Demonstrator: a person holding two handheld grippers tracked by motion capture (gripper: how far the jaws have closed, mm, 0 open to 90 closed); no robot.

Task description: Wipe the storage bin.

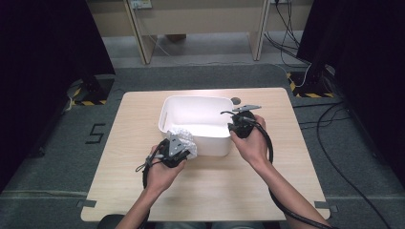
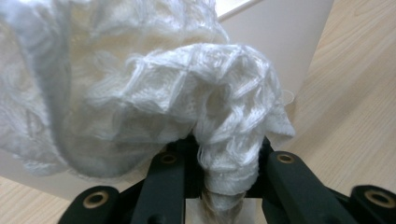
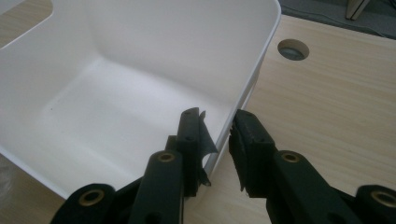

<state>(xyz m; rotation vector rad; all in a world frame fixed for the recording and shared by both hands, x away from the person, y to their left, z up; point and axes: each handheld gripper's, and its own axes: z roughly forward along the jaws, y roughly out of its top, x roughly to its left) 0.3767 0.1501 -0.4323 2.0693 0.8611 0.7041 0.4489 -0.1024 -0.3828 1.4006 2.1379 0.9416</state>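
Left gripper (image 2: 219,172) is clamped on a white knitted cloth (image 2: 154,102) at the white bin's (image 1: 191,112) seven-o'clock corner. Right gripper (image 3: 219,144) pinches the bin's four-o'clock rim.

White knit cloth (image 2: 187,93), bunched, by white bin (image 1: 191,114)

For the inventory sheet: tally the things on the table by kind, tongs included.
White plastic bin: 1
White knitted cloth, held in the left tongs: 1
Tongs, left and right: 2
Total: 4
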